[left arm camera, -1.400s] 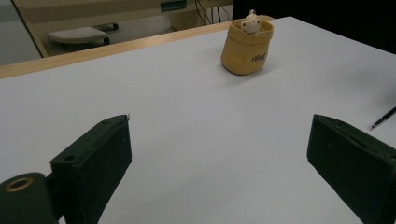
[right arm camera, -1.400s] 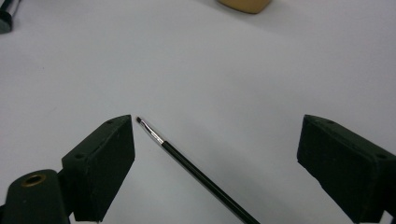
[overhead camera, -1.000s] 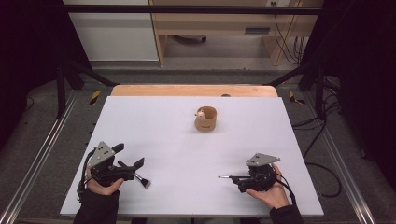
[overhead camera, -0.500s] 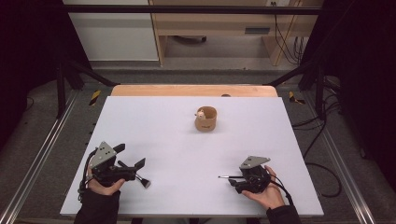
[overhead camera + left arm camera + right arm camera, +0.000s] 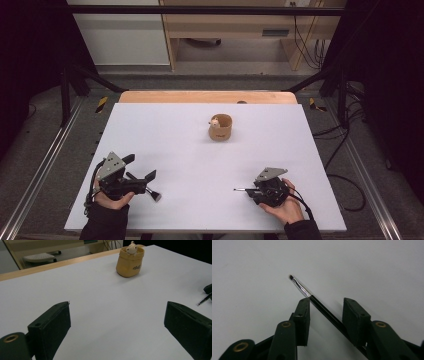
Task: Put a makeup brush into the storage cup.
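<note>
Surface: white counter (image 5: pixel 180 150), wooden strip along its far edge.
Right tool (image 5: pixel 248 190): near right; jaws have just been closing, part-way in, either side of a thin black brush (image 5: pixel 317 303). Pads not seen pressing on it.
Brush: slants between the jaws, metal ferrule and dark tip pointing left.
Left tool (image 5: pixel 145 170): near left, jaws wide apart, nothing between.
Tan pouch (image 5: pixel 220 127): far centre, upright, small figure inside.
</note>
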